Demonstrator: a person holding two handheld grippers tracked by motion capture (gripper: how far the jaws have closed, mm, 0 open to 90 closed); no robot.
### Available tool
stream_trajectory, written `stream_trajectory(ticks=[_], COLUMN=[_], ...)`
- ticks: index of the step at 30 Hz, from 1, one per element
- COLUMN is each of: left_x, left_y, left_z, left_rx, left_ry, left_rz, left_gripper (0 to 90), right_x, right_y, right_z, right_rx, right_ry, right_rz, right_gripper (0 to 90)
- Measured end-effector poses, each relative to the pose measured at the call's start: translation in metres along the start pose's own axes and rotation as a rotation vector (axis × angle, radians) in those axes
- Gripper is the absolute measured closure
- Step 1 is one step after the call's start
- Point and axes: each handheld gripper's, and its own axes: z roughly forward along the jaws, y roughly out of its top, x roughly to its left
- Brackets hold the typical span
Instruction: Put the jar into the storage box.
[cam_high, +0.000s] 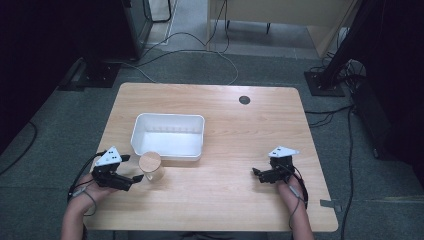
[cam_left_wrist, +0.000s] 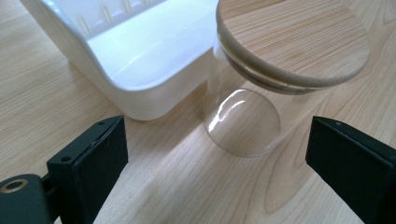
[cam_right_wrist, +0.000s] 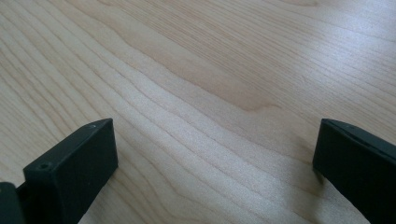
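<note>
You are lining up your left gripper (cam_high: 134, 177), jaws standing wide and empty, on the lidded glass jar (cam_high: 151, 167) at lower left, just beside the white bin (cam_high: 168, 152). Next calls for easing forward to straddle it; your right gripper (cam_high: 257, 173) is resting wide and empty on the desk (cam_high: 225, 200).

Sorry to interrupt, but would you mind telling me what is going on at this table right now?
A person at the wooden table holds a hand-held gripper in each hand. The left hand-held gripper is open and aimed at a clear glass jar with a wooden lid, not gripping it. The jar stands just in front of an empty white plastic bin. The right hand-held gripper is open over bare tabletop.
</note>
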Motion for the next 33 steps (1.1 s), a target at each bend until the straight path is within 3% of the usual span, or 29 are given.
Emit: stream_trajectory(ticks=[5, 12, 22, 26, 33], left_x=[-0.007, -0.01, -0.012, -0.011, -0.015], left_y=[0.003, 0.004, 0.007, 0.005, 0.005], left_z=[0.01, 0.016, 0.022, 0.025, 0.031], left_rx=[-0.021, -0.031, -0.104, -0.153, -0.166], left_ry=[-0.029, -0.034, -0.05, -0.066, -0.088], left_rz=[0.019, 0.032, 0.028, 0.023, 0.037], left_gripper=[6.0, 6.0, 7.4, 7.4, 7.5], right_x=[0.0, 0.0, 0.0, 0.0, 0.0], right_y=[0.0, 0.0, 0.0, 0.0, 0.0], right_z=[0.0, 0.0, 0.0, 0.0, 0.0], right_rx=[0.0, 0.0, 0.0, 0.0, 0.0], right_ry=[0.0, 0.0, 0.0, 0.0, 0.0], right_rz=[0.0, 0.0, 0.0, 0.0, 0.0], right_gripper=[0.0, 0.0, 0.0, 0.0, 0.0])
